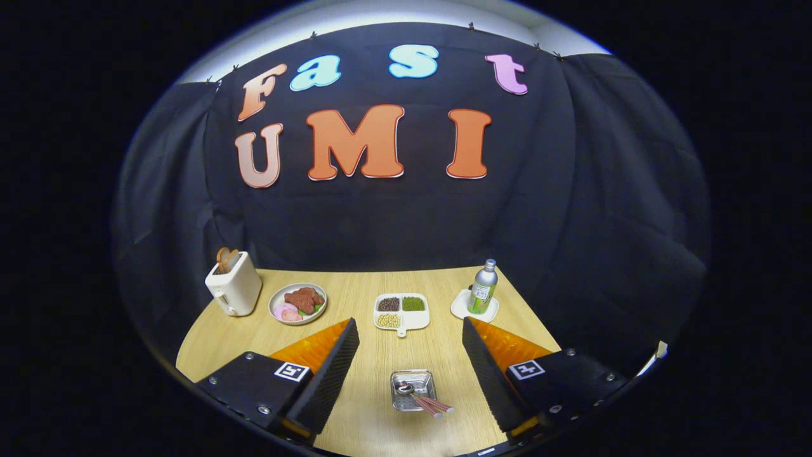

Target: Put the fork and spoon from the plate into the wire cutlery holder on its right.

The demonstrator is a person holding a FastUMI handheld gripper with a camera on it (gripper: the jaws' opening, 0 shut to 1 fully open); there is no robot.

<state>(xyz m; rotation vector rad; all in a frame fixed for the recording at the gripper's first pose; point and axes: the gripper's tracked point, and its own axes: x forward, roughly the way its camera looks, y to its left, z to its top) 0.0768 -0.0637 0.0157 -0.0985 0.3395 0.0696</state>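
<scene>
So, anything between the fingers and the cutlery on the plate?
Nothing visible. The open gripper hangs over bare table; the plate with fork and spoon lies between the fingers, unobstructed.

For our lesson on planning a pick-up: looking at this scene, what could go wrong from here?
1. The open tongs could catch both pink-handled utensils at once, since they lie side by side.
2. Their handles overhang the small square metal plate, so a nudge might tip them out.
3. I can't see a wire holder.

Black ribbed fingers, orange backing
</scene>
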